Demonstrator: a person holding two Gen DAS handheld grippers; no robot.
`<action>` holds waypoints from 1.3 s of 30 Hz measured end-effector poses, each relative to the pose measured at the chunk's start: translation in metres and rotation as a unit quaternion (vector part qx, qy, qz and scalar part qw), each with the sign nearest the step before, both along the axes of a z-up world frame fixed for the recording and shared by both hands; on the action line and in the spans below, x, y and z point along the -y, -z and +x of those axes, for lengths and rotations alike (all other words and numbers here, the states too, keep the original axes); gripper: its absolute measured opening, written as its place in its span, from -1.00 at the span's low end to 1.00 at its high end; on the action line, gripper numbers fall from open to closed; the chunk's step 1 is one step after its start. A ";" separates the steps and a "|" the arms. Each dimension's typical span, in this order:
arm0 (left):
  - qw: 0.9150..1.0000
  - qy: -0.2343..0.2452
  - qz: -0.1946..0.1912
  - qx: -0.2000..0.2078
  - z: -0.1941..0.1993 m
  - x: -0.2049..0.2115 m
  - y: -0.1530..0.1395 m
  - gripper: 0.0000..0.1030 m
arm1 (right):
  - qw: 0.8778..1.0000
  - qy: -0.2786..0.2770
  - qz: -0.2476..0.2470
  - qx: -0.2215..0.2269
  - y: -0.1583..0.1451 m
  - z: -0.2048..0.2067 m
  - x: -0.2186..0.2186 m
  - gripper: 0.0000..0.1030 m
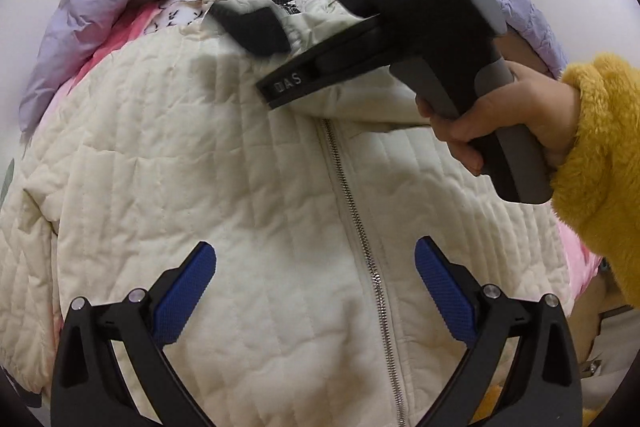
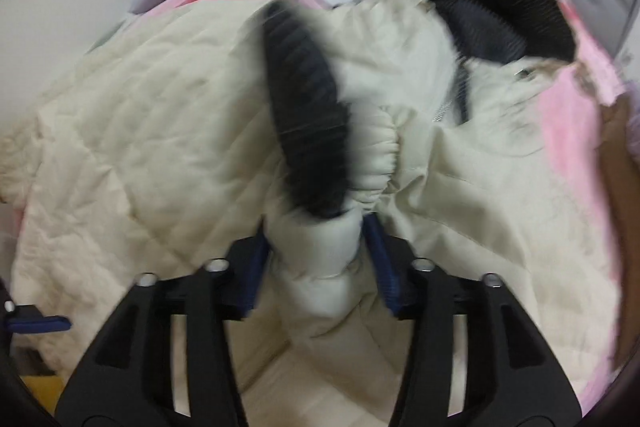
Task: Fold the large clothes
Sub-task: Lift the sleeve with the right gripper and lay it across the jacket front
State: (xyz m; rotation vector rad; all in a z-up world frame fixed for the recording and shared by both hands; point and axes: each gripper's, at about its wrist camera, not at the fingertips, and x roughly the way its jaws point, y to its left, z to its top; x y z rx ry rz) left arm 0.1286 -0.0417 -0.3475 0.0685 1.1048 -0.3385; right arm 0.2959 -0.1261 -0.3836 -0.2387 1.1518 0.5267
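The right gripper [image 2: 318,247] has the end of the jacket's sleeve [image 2: 316,267] between its blue pads; the jaws stand partly apart, the left pad looks to be against the cloth and the right one just off it, so I cannot tell whether it grips or has let go. The dark ribbed cuff [image 2: 304,115] sticks out past the fingertips, laid over the chest near the collar [image 2: 500,23]. The left gripper [image 1: 316,283] hovers wide open over the lower front, with nothing between its pads, the zip [image 1: 360,227] running below it.

The cream quilted jacket [image 1: 180,155] lies front up and zipped on a pink bedspread [image 1: 120,39], with lilac garments [image 1: 92,19] heaped behind it. A hand [image 1: 500,115] in a yellow sleeve [image 1: 600,155] holds the right gripper.

As for progress: the jacket is spread flat and one sleeve appears brought across the front, so folding looks just begun. The other sleeve, at the left of the left-wrist view, seems not yet folded in, and the body is not yet doubled over. The lilac pieces look untouched.
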 end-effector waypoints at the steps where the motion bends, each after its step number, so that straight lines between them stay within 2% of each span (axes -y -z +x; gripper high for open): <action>1: 1.000 -0.001 -0.001 -0.002 0.001 -0.001 0.000 0.90 | 1.000 0.001 0.013 -0.005 -0.006 -0.003 0.000 0.12; 2: 1.000 -0.003 -0.003 -0.003 0.002 -0.003 -0.001 0.90 | 1.000 0.002 0.024 -0.014 -0.010 -0.002 0.004 0.14; 4: 1.000 -0.012 -0.010 -0.001 0.006 -0.010 -0.005 0.90 | 0.996 0.014 0.080 -0.037 -0.026 0.000 0.017 0.12; 6: 1.000 -0.023 -0.015 0.003 0.018 -0.017 -0.009 0.90 | 0.985 0.049 0.156 -0.047 -0.048 -0.007 0.043 0.19; 7: 1.000 -0.026 -0.017 0.005 0.024 -0.018 -0.010 0.90 | 0.980 0.076 0.178 -0.035 -0.061 -0.013 0.061 0.29; 8: 0.999 -0.029 -0.018 0.009 0.033 -0.019 -0.011 0.90 | 0.978 0.093 0.187 -0.021 -0.069 -0.021 0.072 0.54; 9: 0.999 -0.031 -0.019 0.015 0.045 -0.019 -0.012 0.90 | 0.977 0.113 0.181 0.004 -0.078 -0.032 0.088 0.65; 10: 0.999 -0.033 -0.022 0.016 0.057 -0.020 -0.011 0.90 | 0.979 0.128 0.151 0.039 -0.087 -0.049 0.105 0.65; 12: 0.999 -0.038 -0.033 0.015 0.081 -0.020 -0.007 0.90 | 0.984 0.140 0.077 0.074 -0.089 -0.073 0.126 0.69; 15: 0.995 -0.063 -0.066 -0.026 0.127 -0.022 0.014 0.73 | 0.989 0.134 -0.018 0.067 -0.071 -0.111 0.157 0.74; 18: 0.987 -0.094 -0.113 -0.056 0.144 -0.025 0.032 0.73 | 0.980 0.147 -0.113 0.067 -0.045 -0.136 0.181 0.69; 20: 0.986 -0.097 -0.123 -0.063 0.147 -0.021 0.036 0.73 | 0.969 0.157 -0.176 0.076 -0.028 -0.148 0.195 0.57; 22: 0.986 -0.099 -0.119 -0.062 0.147 -0.015 0.039 0.74 | 0.960 0.157 -0.213 0.090 -0.021 -0.153 0.203 0.55; 25: 0.985 -0.115 -0.113 -0.058 0.147 -0.010 0.044 0.78 | 0.955 0.138 -0.242 0.102 -0.014 -0.158 0.207 0.46; 28: 0.984 -0.132 -0.108 -0.054 0.150 -0.005 0.048 0.78 | 0.946 0.125 -0.273 0.120 -0.002 -0.145 0.203 0.10; 30: 0.984 -0.137 -0.097 -0.051 0.151 -0.002 0.049 0.78 | 0.948 0.111 -0.271 0.124 0.000 -0.141 0.202 -0.29; 32: 0.985 -0.143 -0.085 -0.039 0.153 0.004 0.048 0.76 | 0.942 0.105 -0.290 0.131 0.001 -0.132 0.198 -0.50; 34: 0.988 -0.129 -0.086 -0.026 0.154 0.012 0.041 0.36 | 0.940 0.125 -0.286 0.136 -0.006 -0.128 0.203 -0.52; 35: 0.989 -0.115 -0.086 -0.022 0.156 0.020 0.036 0.26 | 0.940 0.142 -0.279 0.138 -0.011 -0.127 0.205 -0.53; 36: 0.991 -0.108 -0.082 -0.020 0.157 0.026 0.033 0.20 | 0.938 0.164 -0.272 0.138 -0.016 -0.126 0.211 -0.53; 39: 0.992 -0.095 -0.074 -0.026 0.165 0.045 0.029 0.20 | 0.934 0.216 -0.259 0.114 -0.015 -0.122 0.231 -0.53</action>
